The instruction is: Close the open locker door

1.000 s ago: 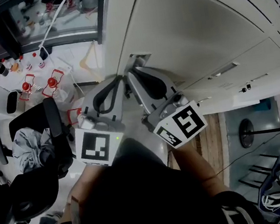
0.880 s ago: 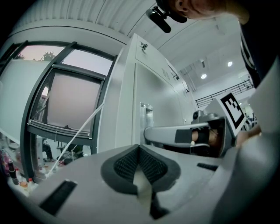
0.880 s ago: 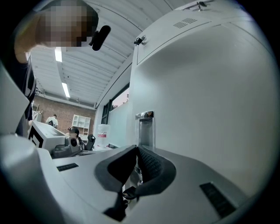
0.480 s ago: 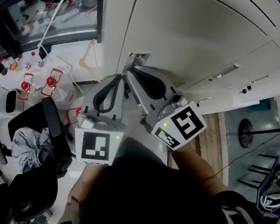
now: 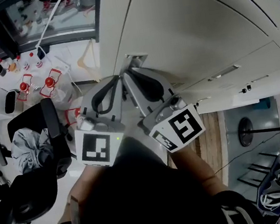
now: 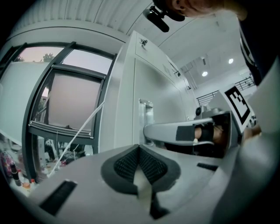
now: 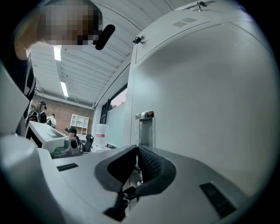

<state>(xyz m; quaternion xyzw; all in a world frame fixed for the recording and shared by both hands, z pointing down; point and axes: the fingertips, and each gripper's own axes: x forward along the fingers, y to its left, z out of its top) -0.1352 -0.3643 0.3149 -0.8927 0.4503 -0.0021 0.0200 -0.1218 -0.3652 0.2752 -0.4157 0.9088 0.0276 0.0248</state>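
Observation:
The pale grey locker door [image 5: 195, 28] fills the upper right of the head view, its recessed metal handle [image 5: 135, 60] near its left edge. That edge lies along the locker's corner, and no gap shows there. My left gripper [image 5: 118, 79] and right gripper [image 5: 124, 75] point at the door just below the handle, tips side by side. In the left gripper view the left gripper [image 6: 139, 146] is shut and empty; the handle [image 6: 145, 113] stands beyond it, the right gripper [image 6: 179, 131] beside it. In the right gripper view the right gripper [image 7: 136, 148] is shut, just short of the handle [image 7: 145, 129].
A dark-framed window [image 5: 49, 18] stands left of the lockers. Below it are red-capped bottles [image 5: 48, 83], a hanger [image 5: 88, 59] and a black office chair with clothes [image 5: 31, 145]. More locker doors [image 5: 238, 74] run to the right, above a wooden floor strip [image 5: 213, 140].
Both grippers have crept slightly up and left along the door toward the handle; their jaws have stayed shut.

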